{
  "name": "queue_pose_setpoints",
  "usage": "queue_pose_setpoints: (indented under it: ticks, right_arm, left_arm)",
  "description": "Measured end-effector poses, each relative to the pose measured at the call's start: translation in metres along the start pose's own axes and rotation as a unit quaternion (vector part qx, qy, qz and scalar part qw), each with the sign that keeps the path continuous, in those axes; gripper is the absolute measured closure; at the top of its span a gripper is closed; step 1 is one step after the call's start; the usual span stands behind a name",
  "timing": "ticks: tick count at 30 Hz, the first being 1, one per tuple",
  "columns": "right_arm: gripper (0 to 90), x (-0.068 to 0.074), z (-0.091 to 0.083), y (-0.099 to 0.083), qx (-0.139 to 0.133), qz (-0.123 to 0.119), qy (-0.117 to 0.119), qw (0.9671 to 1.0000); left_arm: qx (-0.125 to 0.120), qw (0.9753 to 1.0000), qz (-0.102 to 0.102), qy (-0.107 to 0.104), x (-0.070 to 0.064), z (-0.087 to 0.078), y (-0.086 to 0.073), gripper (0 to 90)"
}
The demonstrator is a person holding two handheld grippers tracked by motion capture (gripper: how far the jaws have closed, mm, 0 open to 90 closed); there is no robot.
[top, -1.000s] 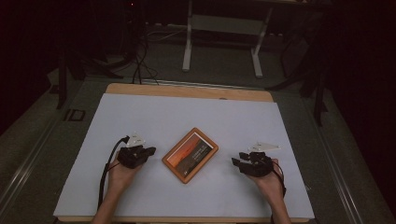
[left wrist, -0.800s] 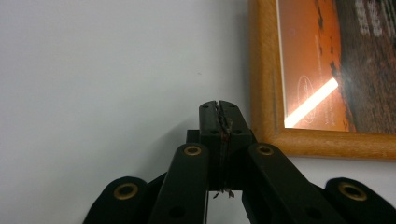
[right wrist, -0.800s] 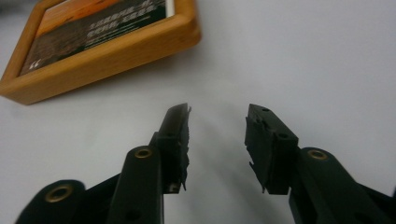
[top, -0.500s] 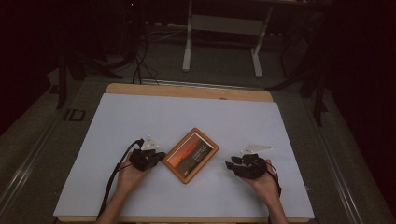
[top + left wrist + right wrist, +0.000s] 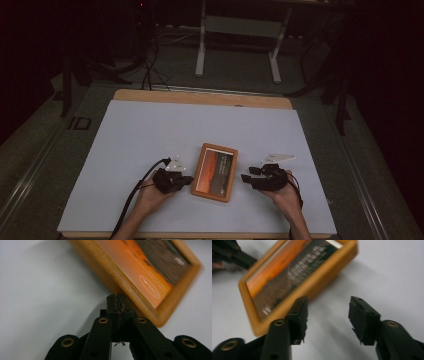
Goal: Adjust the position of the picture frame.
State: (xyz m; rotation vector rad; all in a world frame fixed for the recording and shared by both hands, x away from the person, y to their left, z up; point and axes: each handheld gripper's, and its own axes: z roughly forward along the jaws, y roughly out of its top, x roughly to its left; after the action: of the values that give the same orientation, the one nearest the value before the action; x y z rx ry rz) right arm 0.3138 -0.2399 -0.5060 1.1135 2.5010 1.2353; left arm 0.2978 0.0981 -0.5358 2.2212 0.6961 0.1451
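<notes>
Step in hand, as judged: squaring the wooden picture frame (image 5: 216, 171), which lies flat near the counter's (image 5: 150, 130) front edge. Left claw (image 5: 118, 305), jaws pressed together and empty, stands against the frame's side; right claw (image 5: 328, 315) gapes wide just beside the opposite side. Next move calls for closing on that edge. Counter covering is plain white; the room beyond is dark, with a metal stand (image 5: 237, 45).
</notes>
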Motion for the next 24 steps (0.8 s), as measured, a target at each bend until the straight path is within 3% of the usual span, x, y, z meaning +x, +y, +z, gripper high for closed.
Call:
queue_pose_setpoints:
  ticks: [2,6,9,14,21,24]
  right_arm:
    - [38.9,0.001,0.001,0.001,-0.003,0.005,0.008,0.9999]
    - [32.4,0.000,0.005,0.002,-0.015,0.025,0.025,0.9992]
    - [29.6,0.000,0.012,0.002,-0.015,0.035,0.038,0.9985]
    - [28.6,0.004,0.024,0.002,-0.005,0.040,0.049,0.9979]
    - [33.2,0.005,0.034,0.000,0.008,0.049,0.061,0.9969]
    - [36.6,0.006,0.036,0.000,0.012,0.053,0.067,0.9962]
  left_arm:
    - [0.000,1.0000,-0.001,-0.002,-0.004,0.004,0.003,88.9]
    - [-0.024,0.9985,-0.050,0.005,0.003,-0.004,0.003,78.2]
    - [-0.054,0.9946,-0.088,-0.007,0.008,-0.011,0.002,66.0]
    - [-0.082,0.9865,-0.130,-0.057,0.010,-0.010,0.005,46.5]
    - [-0.061,0.9846,-0.147,-0.072,0.010,0.007,0.006,42.7]
    - [-0.049,0.9856,-0.144,-0.075,0.008,0.013,0.008,44.7]
